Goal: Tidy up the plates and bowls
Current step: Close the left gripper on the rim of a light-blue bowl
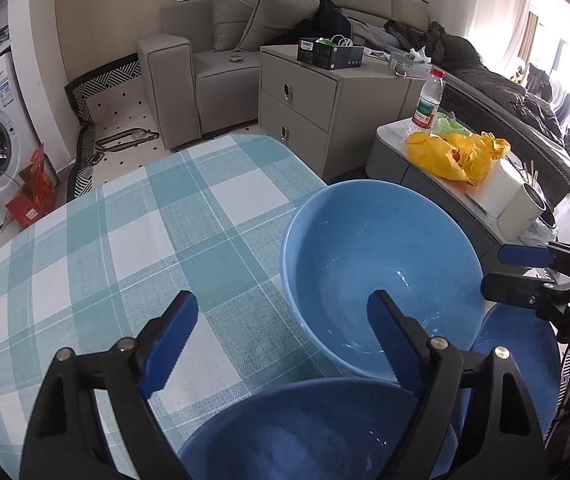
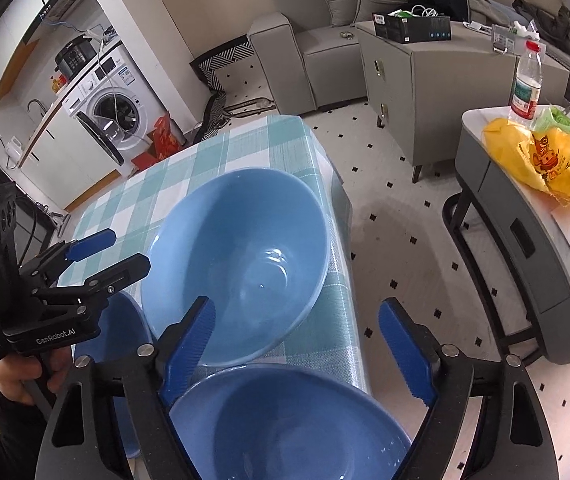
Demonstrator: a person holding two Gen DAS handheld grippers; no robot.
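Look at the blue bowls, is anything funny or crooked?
Yes. The big light blue bowl sits tilted near the table's edge, leaning on the bowls beside it instead of standing flat. Nothing looks spilled or broken.

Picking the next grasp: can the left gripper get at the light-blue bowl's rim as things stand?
Likely yes. The left gripper is open, and nothing lies between it and the near rim of the light-blue bowl; the right gripper hovers at the far side.
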